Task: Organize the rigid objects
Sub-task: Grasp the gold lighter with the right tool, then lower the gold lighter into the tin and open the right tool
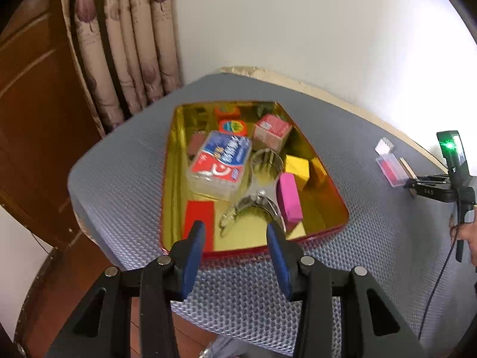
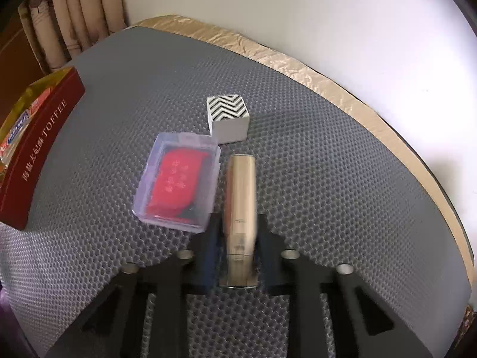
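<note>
A red tin with a gold inside (image 1: 176, 161) sits on the grey mat; it also shows in the right wrist view (image 2: 44, 146). It holds a clear box with a red-blue label (image 1: 219, 162), a pink block (image 1: 289, 198), a yellow block (image 1: 296, 167), a metal clip (image 1: 253, 205) and other small boxes. My left gripper (image 1: 235, 235) is open and empty over the tin's near edge. My right gripper (image 2: 237, 235) is closed around a gold tube (image 2: 240, 191) that lies on the mat. A clear case with a red insert (image 2: 177, 182) lies just left of the tube.
A small zigzag-patterned cube (image 2: 228, 117) stands beyond the tube. The round table's tan edge (image 2: 328, 80) runs along the white wall. Curtains (image 1: 125, 44) and a wooden door (image 1: 32, 104) are at the left. The right gripper shows at the far right of the left wrist view (image 1: 417, 185).
</note>
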A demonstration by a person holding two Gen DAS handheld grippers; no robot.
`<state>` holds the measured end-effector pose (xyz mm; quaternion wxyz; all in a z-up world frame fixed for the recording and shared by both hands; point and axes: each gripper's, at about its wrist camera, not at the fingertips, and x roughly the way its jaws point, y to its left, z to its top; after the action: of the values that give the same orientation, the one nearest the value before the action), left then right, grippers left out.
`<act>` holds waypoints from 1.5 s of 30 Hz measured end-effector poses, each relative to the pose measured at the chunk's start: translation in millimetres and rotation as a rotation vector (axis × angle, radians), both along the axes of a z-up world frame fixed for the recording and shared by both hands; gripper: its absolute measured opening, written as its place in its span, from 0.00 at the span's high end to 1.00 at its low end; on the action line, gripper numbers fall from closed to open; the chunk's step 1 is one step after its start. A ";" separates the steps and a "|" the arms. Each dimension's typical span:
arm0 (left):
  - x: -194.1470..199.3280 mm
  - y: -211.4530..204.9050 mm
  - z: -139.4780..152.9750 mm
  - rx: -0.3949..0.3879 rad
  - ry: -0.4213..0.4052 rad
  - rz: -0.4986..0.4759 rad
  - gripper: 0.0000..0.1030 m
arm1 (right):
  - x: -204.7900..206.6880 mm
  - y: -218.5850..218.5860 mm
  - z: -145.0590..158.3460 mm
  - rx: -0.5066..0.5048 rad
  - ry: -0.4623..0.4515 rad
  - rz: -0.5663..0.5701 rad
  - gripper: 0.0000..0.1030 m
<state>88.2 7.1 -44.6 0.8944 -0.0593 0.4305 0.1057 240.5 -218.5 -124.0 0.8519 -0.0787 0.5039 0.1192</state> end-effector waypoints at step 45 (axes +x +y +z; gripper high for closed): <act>-24.5 82.0 4.3 -0.058 0.015 0.264 0.53 | -111.9 107.2 66.9 0.399 -0.204 -0.163 0.22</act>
<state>63.8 89.1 -40.2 0.8675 -0.1403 0.4283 0.2105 128.7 -111.3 -57.1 0.9038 0.1206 0.3864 0.1387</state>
